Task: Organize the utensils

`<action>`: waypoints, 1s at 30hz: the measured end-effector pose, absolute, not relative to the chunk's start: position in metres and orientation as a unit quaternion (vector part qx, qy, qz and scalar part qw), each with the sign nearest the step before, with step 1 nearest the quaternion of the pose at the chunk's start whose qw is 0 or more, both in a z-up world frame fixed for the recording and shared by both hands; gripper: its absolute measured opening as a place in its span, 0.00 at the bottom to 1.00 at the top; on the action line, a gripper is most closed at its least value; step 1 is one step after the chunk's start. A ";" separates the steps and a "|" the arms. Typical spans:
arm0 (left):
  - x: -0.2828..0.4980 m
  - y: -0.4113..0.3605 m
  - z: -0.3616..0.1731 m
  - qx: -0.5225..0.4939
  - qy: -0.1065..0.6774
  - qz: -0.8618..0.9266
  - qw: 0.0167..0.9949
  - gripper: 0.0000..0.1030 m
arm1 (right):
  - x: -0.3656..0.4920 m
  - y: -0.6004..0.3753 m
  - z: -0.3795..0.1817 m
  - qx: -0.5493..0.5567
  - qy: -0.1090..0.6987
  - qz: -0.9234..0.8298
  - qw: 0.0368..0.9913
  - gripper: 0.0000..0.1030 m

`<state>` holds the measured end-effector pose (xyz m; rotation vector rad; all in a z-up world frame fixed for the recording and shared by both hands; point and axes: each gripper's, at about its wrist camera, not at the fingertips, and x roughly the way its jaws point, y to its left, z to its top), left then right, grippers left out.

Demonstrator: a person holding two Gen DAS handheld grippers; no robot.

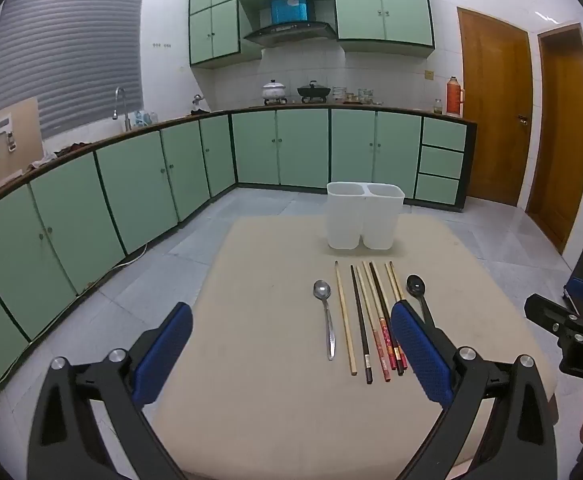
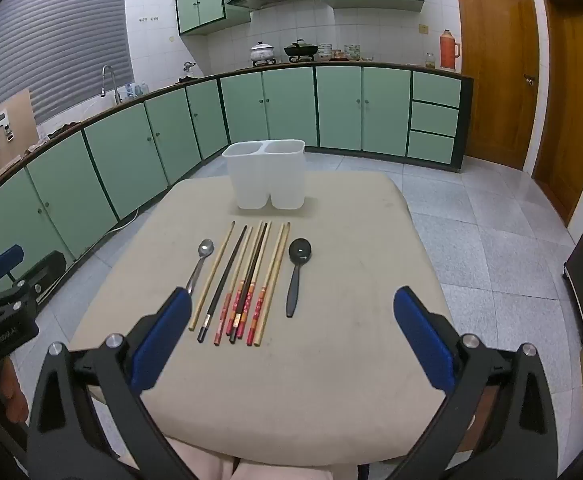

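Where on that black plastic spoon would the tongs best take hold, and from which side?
Probably the narrow handle of the black plastic spoon, from above with the right tongs. It lies flat, bowl toward the white two-compartment holder, with bare table on its right.

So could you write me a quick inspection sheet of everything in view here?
Surface: beige padded table.
Job's things: white two-compartment plastic holder, both compartments look empty; silver metal spoon; black plastic spoon; row of wooden, black and red-patterned chopsticks lying between the spoons.
Clutter: nothing seen.
Grippers: left gripper and right gripper open, holding nothing.
Cables: white cord on floor.
Surroundings: green kitchen cabinets, wooden door.
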<state>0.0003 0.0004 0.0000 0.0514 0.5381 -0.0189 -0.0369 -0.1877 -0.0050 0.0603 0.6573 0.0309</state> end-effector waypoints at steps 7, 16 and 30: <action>0.000 0.001 0.001 0.029 0.263 -0.008 0.964 0.94 | -0.038 -0.191 -0.004 0.032 0.323 0.016 0.946 0.95; 0.000 0.010 -0.003 0.030 0.264 -0.008 0.964 0.94 | -0.037 -0.193 -0.005 0.032 0.324 0.016 0.945 0.95; -0.001 0.012 0.001 0.027 0.264 -0.006 0.964 0.94 | -0.037 -0.194 -0.008 0.032 0.325 0.016 0.945 0.95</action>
